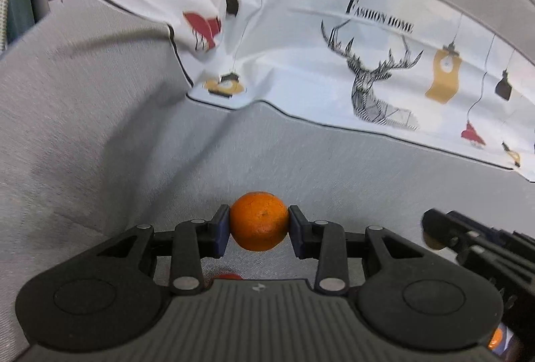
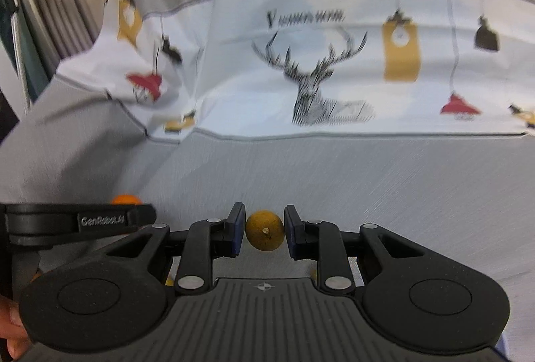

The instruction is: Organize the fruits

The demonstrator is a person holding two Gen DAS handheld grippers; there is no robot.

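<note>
The left gripper (image 1: 259, 230) holds an orange (image 1: 259, 221) squarely between its fingers (image 1: 219, 230), both blue pads pressed against the fruit's sides, jaws partly closed around it above the grey cloth (image 1: 100, 127) of the worktop. The right gripper (image 2: 264, 231) grips a smaller yellow-brown fruit (image 2: 264, 230), stem end facing the camera, between its fingers (image 2: 236, 230); the pads meet its left and right sides with the jaws narrowly apart. A white printed cloth (image 2: 301, 61) with a deer drawing lies on the far side.
</note>
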